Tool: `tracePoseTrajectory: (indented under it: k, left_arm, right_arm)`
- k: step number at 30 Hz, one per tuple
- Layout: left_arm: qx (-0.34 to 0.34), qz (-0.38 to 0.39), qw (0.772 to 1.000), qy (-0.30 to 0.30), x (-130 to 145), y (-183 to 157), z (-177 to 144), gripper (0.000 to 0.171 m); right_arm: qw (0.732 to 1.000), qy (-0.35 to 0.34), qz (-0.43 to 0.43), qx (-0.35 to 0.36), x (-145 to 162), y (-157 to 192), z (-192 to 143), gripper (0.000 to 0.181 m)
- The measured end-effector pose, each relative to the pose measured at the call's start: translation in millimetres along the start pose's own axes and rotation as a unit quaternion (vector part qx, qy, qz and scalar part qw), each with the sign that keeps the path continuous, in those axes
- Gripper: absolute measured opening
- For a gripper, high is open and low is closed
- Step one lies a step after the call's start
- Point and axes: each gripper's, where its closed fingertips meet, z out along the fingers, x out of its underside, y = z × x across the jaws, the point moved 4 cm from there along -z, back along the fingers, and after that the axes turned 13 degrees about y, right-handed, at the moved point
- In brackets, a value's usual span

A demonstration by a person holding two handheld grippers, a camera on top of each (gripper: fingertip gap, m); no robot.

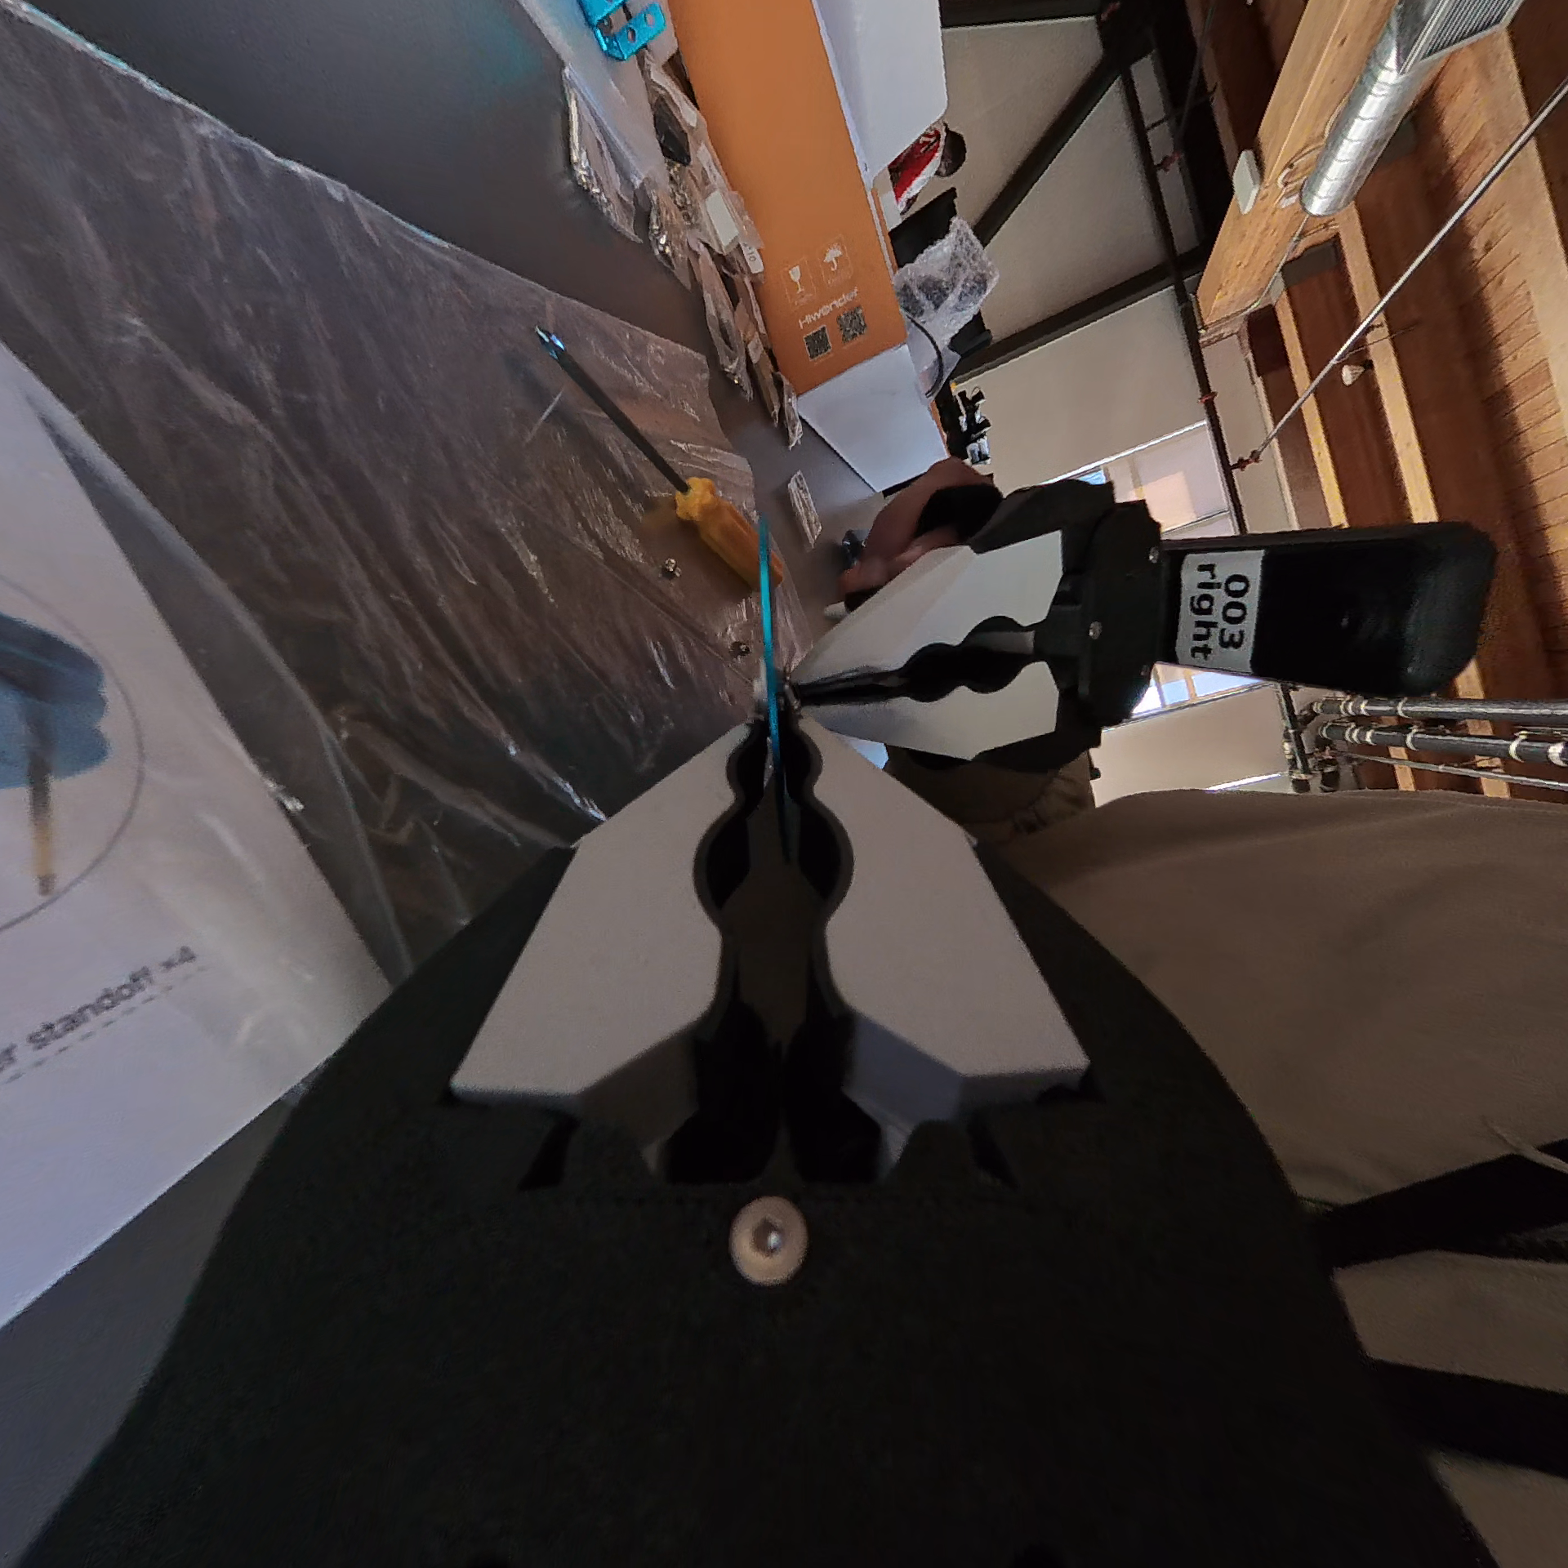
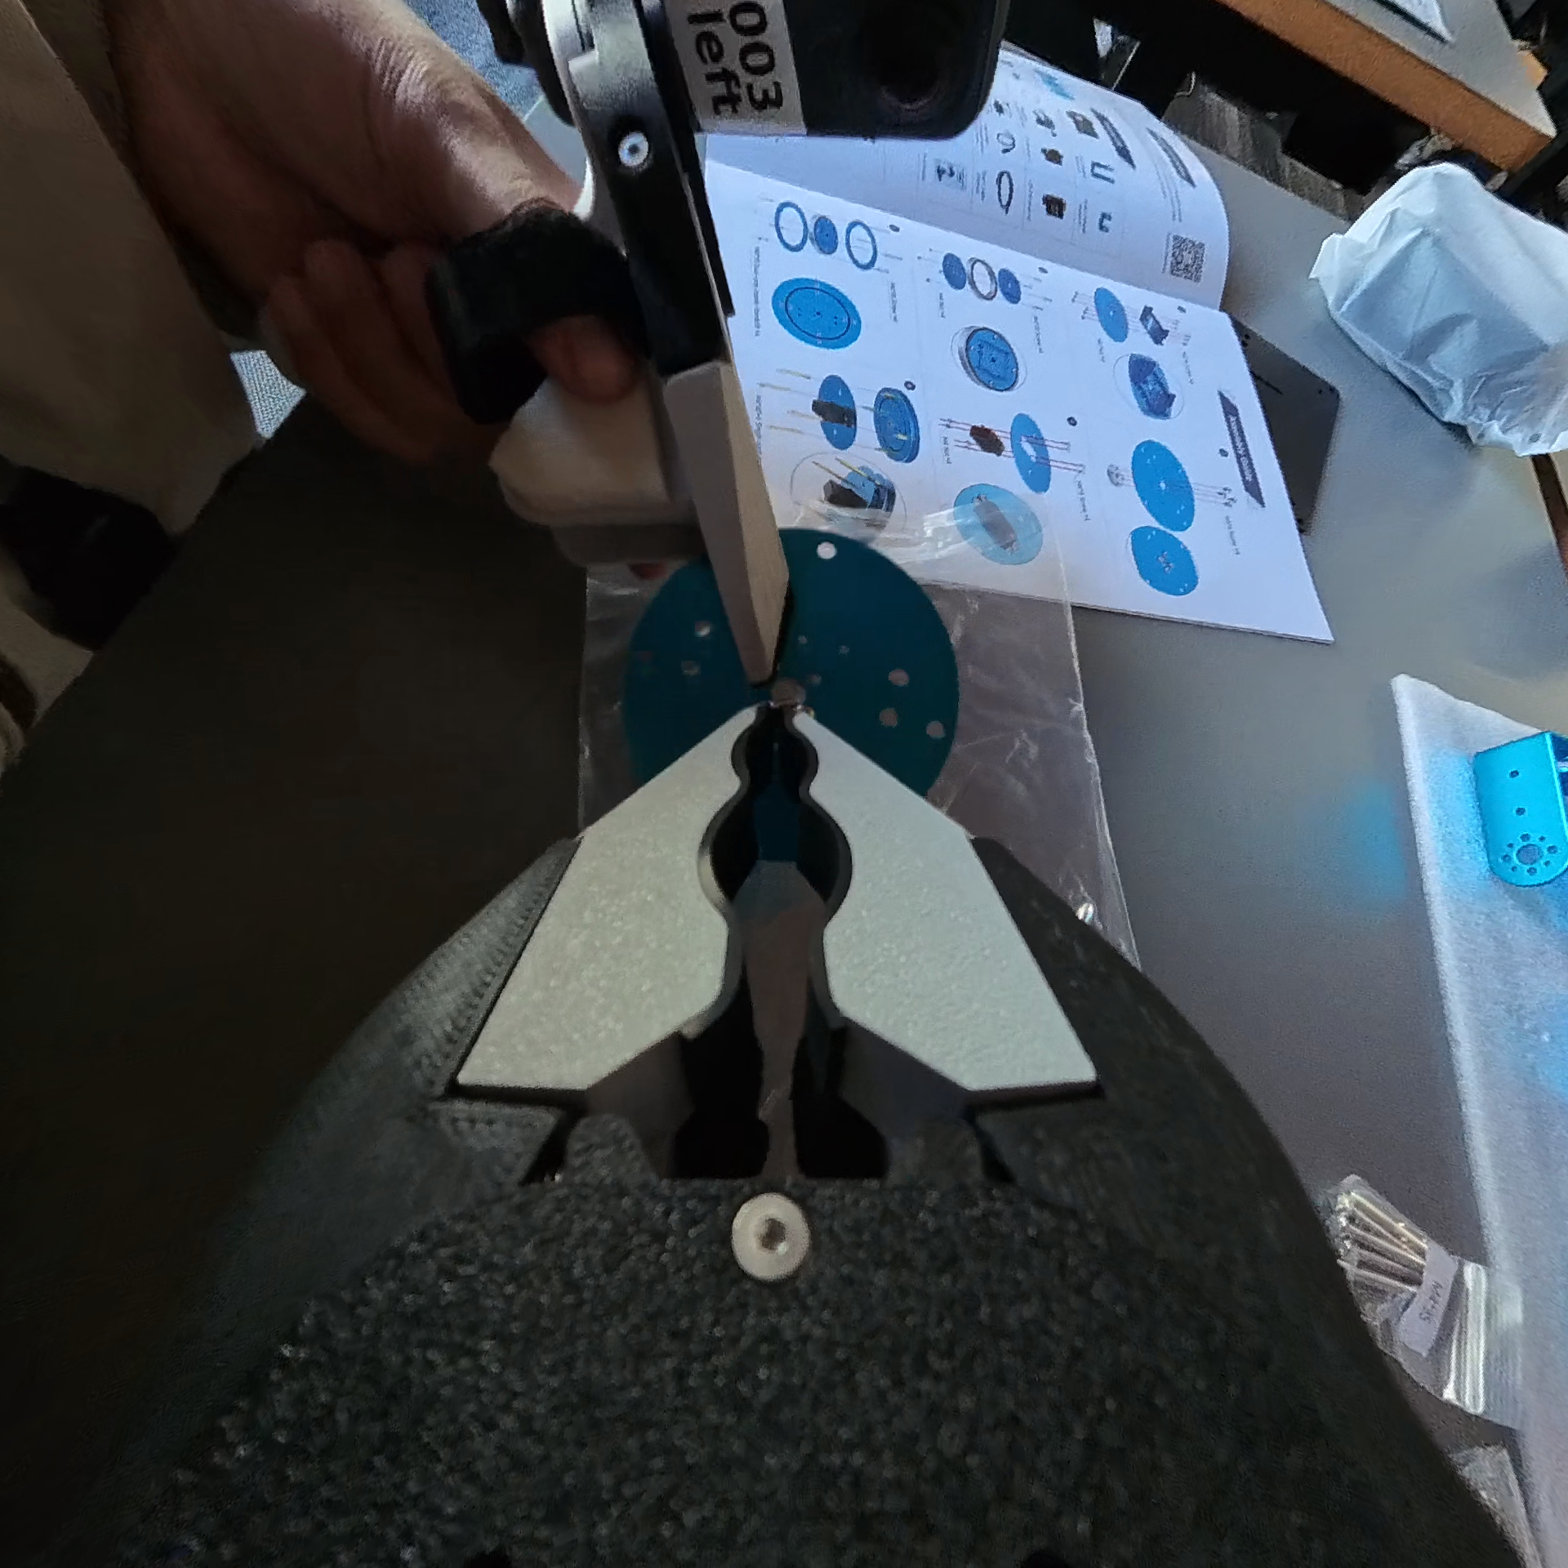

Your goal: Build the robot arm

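Observation:
A round blue metal disc (image 2: 857, 653) with several holes is held upright above a clear plastic bag (image 2: 1010, 721). In the left wrist view it shows edge-on as a thin blue line (image 1: 766, 594). My left gripper (image 1: 772, 740) is shut on the disc's edge; it also shows in the right wrist view (image 2: 762, 666), coming down from above with a hand on it. My right gripper (image 2: 779, 714) is shut on a small metal screw-like piece (image 2: 789, 689) and holds it against the disc's face. In the left wrist view the right gripper (image 1: 793, 689) comes in from the right.
A yellow-handled screwdriver (image 1: 713, 522) lies on the plastic sheet (image 1: 339, 441). An orange box (image 1: 789, 170) stands behind it. An open instruction booklet (image 2: 1103, 407), a blue bracket (image 2: 1519, 814) on white foam, a bag of screws (image 2: 1383, 1256) and a white wrapped bundle (image 2: 1459, 314) lie on the grey table (image 2: 1230, 806). From either gripper's tips it is about 30 cm to the blue bracket (image 2: 1519, 814).

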Motion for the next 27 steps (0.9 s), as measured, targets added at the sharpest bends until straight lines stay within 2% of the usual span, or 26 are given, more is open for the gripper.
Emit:
tracePoseTrajectory:
  k: [10, 21, 27]
  left_arm:
    - [0.021, -0.015, 1.0, -0.004, -0.2, 0.7, 1.9, 0.004]
    - [0.039, -0.03, 0.999, -0.01, -0.9, 1.9, 1.2, 0.003]
    - [0.087, -0.067, 0.994, -0.016, -1.1, 0.2, 0.1, 0.003]
  right_arm:
    - [0.998, -0.023, 0.049, -0.03, -1.5, -0.9, 0.7, 0.0]
    - [0.998, -0.022, 0.043, -0.03, -1.8, 1.2, 0.8, 0.006]
    - [0.998, -0.03, 0.05, -0.024, -4.7, -1.6, -2.3, 0.0]
